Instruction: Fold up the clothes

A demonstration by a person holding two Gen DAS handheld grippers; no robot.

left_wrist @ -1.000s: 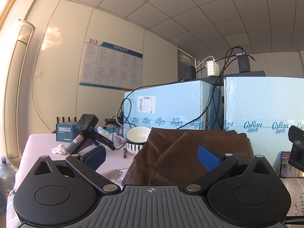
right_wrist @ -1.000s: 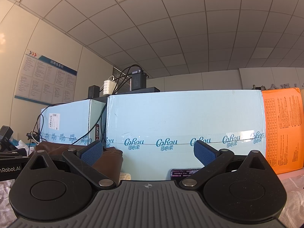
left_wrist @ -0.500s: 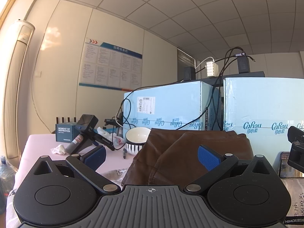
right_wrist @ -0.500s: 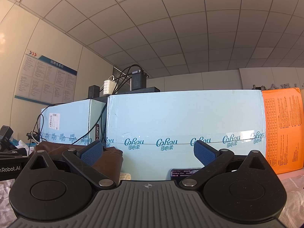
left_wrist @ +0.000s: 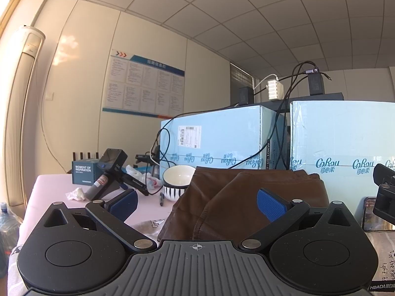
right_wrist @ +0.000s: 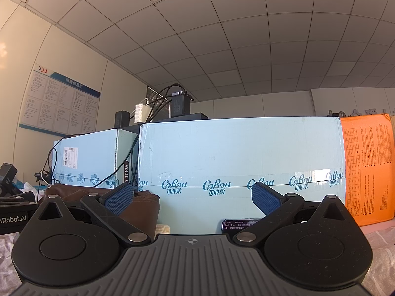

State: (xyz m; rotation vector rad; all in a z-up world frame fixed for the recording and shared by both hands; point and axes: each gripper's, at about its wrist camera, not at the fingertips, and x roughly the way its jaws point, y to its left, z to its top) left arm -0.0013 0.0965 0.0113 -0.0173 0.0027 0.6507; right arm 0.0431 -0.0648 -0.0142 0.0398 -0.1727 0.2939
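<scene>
A folded brown garment (left_wrist: 229,197) lies in a stack on the table straight ahead of my left gripper (left_wrist: 197,203), which is open and empty, low near the table. The garment also shows in the right wrist view (right_wrist: 74,193), at the left behind the left finger. My right gripper (right_wrist: 192,198) is open and empty, facing a light blue box. A grey patterned cloth (left_wrist: 150,225) lies flat under the left gripper.
Two light blue cartons (right_wrist: 237,172) (left_wrist: 212,138) stand behind the garment, an orange box (right_wrist: 367,170) at the far right. A striped bowl (left_wrist: 177,181), a pen (left_wrist: 161,198), a black device (left_wrist: 111,170), cables and a phone (right_wrist: 237,225) lie on the table.
</scene>
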